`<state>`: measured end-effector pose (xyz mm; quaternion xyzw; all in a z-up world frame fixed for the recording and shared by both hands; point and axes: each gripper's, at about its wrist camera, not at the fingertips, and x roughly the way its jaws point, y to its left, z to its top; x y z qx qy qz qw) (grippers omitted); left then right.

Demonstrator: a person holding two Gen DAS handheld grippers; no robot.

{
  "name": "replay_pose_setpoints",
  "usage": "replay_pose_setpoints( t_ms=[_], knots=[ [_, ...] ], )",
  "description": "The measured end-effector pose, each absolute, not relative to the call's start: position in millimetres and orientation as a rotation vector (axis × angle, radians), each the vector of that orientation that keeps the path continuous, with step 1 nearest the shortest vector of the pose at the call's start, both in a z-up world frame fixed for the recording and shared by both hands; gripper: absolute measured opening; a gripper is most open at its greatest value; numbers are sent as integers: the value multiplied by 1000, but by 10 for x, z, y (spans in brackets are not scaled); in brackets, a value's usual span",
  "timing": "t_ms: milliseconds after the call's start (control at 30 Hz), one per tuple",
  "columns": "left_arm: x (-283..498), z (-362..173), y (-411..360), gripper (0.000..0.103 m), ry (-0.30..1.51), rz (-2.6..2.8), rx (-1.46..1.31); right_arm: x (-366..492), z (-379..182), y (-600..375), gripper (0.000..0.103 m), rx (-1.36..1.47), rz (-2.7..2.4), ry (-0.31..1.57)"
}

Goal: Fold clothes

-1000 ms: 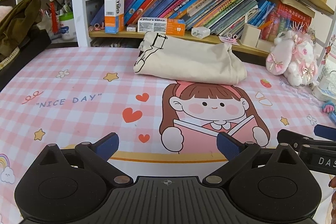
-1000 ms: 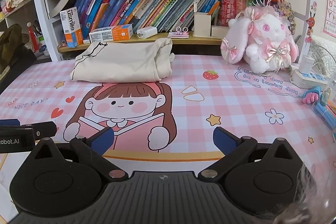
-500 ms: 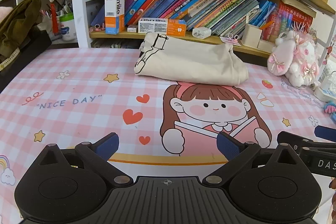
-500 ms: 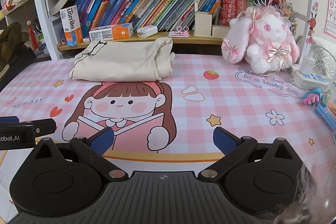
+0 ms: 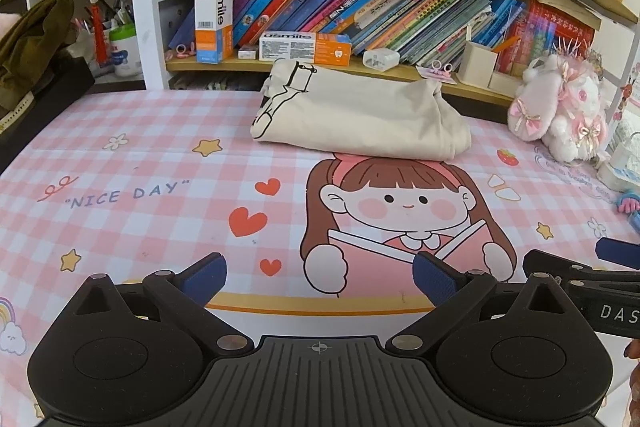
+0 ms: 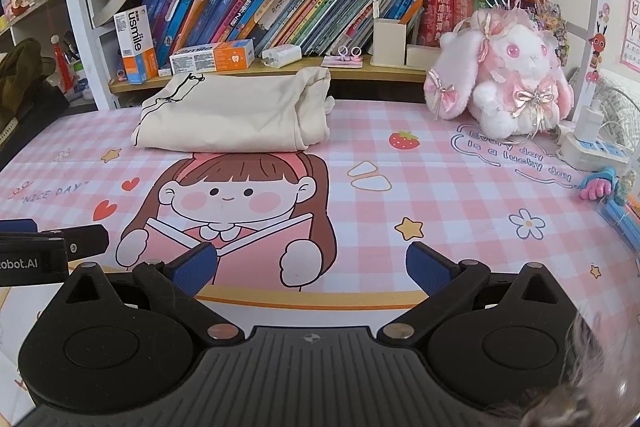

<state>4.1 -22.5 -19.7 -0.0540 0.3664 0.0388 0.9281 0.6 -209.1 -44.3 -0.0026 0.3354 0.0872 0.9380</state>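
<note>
1. Left wrist view: the left gripper [image 5: 319,277] is wide open and empty, well short of the cream garment [image 5: 360,117], which appears already folded.
2. Right wrist view: the right gripper [image 6: 312,269] is likewise spread and empty, the cream garment [image 6: 232,115] well beyond it. Judged step: folding finished; no grasp required.

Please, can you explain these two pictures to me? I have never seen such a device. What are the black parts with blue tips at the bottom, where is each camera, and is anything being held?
A person holds one tool in each hand; there is no robot arm. Each picture comes from a camera on one tool, looking forward along its two fingers. The left hand-held gripper and the right hand-held gripper are both open and hold nothing. Each tool also appears at the edge of the other's picture. On the pink checked mat lies a folded cream garment, near the bookshelf. A plush rabbit sits at the right.
</note>
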Motion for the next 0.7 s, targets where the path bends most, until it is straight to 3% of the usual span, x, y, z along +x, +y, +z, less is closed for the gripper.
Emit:
replay_pose_setpoints(
  t_ms=[700],
  knots=[
    [105, -235, -259, 101, 769, 79, -71, 95, -508, -2106, 102, 2, 183, 715]
  ],
)
